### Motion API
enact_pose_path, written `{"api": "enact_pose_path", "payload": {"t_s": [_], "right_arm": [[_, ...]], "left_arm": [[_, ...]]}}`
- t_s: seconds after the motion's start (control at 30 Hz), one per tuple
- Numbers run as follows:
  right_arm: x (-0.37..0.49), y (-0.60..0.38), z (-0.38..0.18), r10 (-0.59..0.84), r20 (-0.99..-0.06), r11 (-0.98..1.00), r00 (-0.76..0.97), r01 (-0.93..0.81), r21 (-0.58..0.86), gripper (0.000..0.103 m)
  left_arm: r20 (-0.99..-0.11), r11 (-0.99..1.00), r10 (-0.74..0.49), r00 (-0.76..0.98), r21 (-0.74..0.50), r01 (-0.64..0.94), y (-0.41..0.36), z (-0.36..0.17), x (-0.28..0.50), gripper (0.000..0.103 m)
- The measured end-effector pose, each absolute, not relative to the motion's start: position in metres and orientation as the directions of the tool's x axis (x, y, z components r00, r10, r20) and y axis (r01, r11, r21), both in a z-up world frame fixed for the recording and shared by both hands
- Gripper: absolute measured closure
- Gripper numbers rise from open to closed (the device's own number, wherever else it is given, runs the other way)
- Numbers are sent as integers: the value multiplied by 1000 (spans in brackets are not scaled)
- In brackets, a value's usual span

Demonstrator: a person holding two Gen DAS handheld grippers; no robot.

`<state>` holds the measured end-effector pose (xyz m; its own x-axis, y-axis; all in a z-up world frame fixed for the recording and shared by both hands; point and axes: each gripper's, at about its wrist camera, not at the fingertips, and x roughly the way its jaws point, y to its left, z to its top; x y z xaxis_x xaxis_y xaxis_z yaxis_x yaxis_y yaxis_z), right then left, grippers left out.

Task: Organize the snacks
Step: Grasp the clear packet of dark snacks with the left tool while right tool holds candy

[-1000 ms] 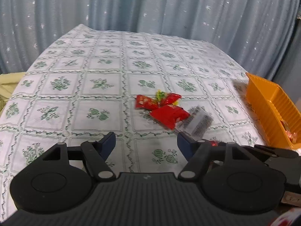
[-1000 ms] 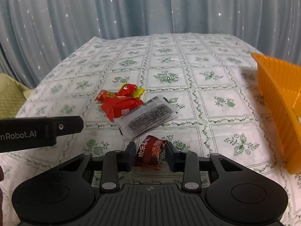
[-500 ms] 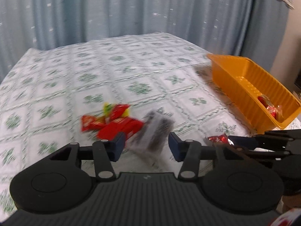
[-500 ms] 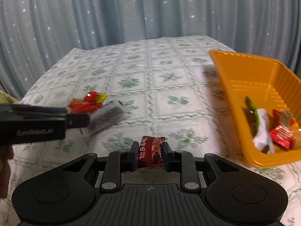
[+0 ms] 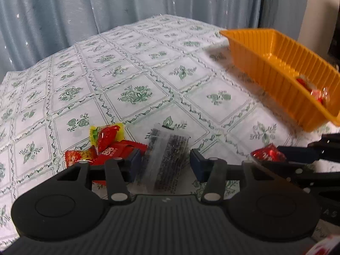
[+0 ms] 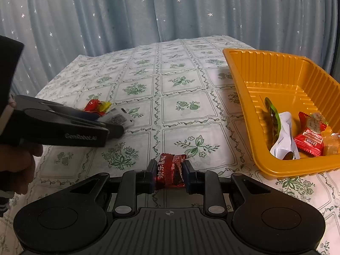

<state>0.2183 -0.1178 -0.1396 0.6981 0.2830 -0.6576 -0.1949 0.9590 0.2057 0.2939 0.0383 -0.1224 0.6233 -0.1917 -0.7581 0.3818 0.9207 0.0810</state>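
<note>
Centrally, the right gripper [image 6: 169,173] is clamping its jaws on a dark red candy [image 6: 170,171]; the left gripper [image 5: 165,162] is hovering, jaws apart, astride a clear sachet [image 5: 167,159].

Orange tray [image 5: 276,68]: near end cut off by right frame edge in left wrist view. Red packets [image 5: 119,150] partly hidden behind gripper body. Clear packet [image 5: 167,159] print blurred, unreadable.
</note>
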Motion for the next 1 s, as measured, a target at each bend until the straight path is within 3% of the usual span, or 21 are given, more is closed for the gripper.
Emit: {"api": "enact_pose_path", "payload": {"t_s": [0.17,1.0], "right_arm": [[217,-120,-139,288,-657,957,697,-192,216,77],[137,-168,-96,265,-637,961,724,-140,240,77]], "left_arm": [[-769,927,-171,616,87,366,36,-123,288,68],[-748,990,-142,649,-97,104,7,-75,145,69]]}}
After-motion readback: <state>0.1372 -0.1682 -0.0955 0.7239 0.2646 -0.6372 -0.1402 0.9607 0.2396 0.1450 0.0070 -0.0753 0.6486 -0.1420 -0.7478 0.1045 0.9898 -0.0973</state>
